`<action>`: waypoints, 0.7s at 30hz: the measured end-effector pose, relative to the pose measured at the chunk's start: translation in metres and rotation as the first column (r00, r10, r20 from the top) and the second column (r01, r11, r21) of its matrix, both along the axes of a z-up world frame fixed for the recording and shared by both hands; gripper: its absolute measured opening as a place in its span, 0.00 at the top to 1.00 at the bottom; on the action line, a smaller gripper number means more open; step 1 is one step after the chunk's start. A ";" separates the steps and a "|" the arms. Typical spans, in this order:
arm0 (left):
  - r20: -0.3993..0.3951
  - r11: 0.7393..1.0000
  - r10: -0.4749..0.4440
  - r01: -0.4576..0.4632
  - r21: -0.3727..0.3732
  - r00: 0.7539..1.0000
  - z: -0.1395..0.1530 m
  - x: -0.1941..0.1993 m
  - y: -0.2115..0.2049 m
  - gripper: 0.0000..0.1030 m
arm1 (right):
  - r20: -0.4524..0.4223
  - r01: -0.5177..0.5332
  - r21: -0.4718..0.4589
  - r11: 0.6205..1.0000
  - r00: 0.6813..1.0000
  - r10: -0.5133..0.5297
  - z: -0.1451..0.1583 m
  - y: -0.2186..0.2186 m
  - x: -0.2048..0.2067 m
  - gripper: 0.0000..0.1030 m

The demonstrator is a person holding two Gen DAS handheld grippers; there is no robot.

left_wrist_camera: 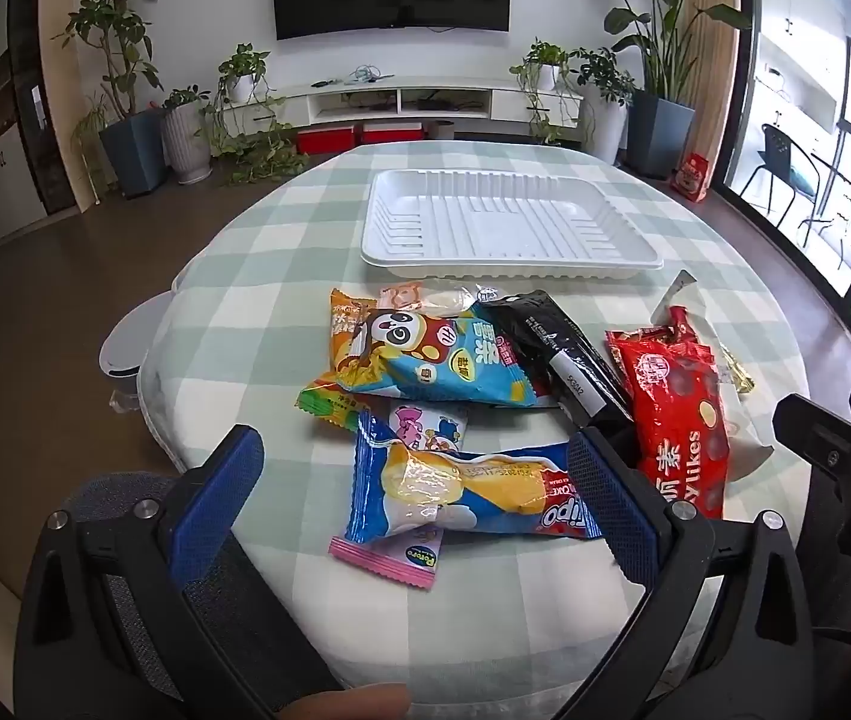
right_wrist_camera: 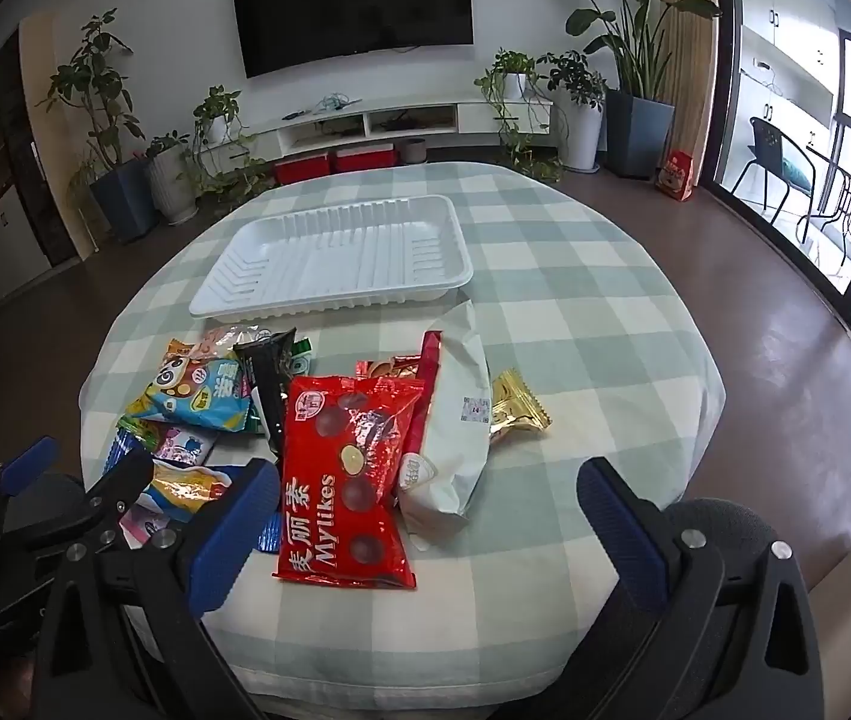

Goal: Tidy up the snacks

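A pile of snack packs lies on the checked table [left_wrist_camera: 245, 324] in front of an empty white tray [left_wrist_camera: 509, 222], which also shows in the right wrist view [right_wrist_camera: 335, 264]. My left gripper [left_wrist_camera: 425, 498] is open just above a blue and yellow Tipo pack [left_wrist_camera: 461, 495]. Behind it lie a blue panda pack [left_wrist_camera: 443, 360], a black pack [left_wrist_camera: 557, 348] and a red Mylikes bag [left_wrist_camera: 680, 414]. My right gripper [right_wrist_camera: 425, 522] is open above the near end of the red Mylikes bag [right_wrist_camera: 344, 468], beside a white bag [right_wrist_camera: 455, 420] and a gold packet [right_wrist_camera: 515, 408].
An orange pack [left_wrist_camera: 347, 330] and a pink packet [left_wrist_camera: 401, 558] lie in the pile. Potted plants [left_wrist_camera: 125, 114], a TV stand [left_wrist_camera: 401, 99] and red boxes [left_wrist_camera: 359, 135] stand beyond the table. A grey chair back [left_wrist_camera: 119, 492] is at the table's near edge.
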State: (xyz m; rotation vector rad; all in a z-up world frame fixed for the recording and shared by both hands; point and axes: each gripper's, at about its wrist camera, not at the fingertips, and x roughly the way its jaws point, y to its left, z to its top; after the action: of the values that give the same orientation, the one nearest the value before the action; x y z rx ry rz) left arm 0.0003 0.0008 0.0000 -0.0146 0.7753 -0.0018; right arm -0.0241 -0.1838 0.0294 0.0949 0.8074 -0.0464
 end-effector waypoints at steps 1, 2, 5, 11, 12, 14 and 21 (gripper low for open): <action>0.004 1.000 0.000 0.000 0.010 1.000 0.000 0.000 0.000 0.01 | -0.002 0.000 0.002 1.000 1.000 0.000 0.000 0.000 0.000 0.01; 0.004 1.000 0.000 0.000 0.015 1.000 0.000 0.000 -0.001 0.01 | -0.002 -0.001 0.001 1.000 1.000 0.001 0.000 0.000 0.000 0.01; 0.004 1.000 0.001 -0.001 0.020 1.000 0.000 0.000 -0.001 0.01 | -0.005 0.000 -0.005 1.000 1.000 -0.001 -0.001 0.000 0.001 0.01; 0.002 1.000 0.004 -0.004 0.017 1.000 0.000 0.001 0.001 0.01 | -0.008 0.000 -0.007 1.000 1.000 0.000 -0.010 0.003 0.002 0.01; 0.002 1.000 0.004 -0.004 0.016 1.000 0.000 0.001 0.002 0.01 | -0.009 0.000 -0.007 1.000 1.000 0.000 -0.011 0.004 0.001 0.01; 0.002 1.000 0.005 -0.005 0.015 1.000 0.000 0.002 0.003 0.01 | -0.010 -0.001 -0.006 1.000 1.000 0.001 -0.011 0.004 0.000 0.01; 0.001 1.000 0.003 -0.003 0.023 1.000 -0.003 0.002 -0.001 0.01 | -0.019 -0.001 -0.008 1.000 1.000 0.001 -0.008 0.002 0.002 0.01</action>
State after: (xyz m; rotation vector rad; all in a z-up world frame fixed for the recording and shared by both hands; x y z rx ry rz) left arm 0.0020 -0.0002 -0.0032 0.0056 0.7739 0.0100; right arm -0.0223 -0.1821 0.0217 0.0872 0.8260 -0.0498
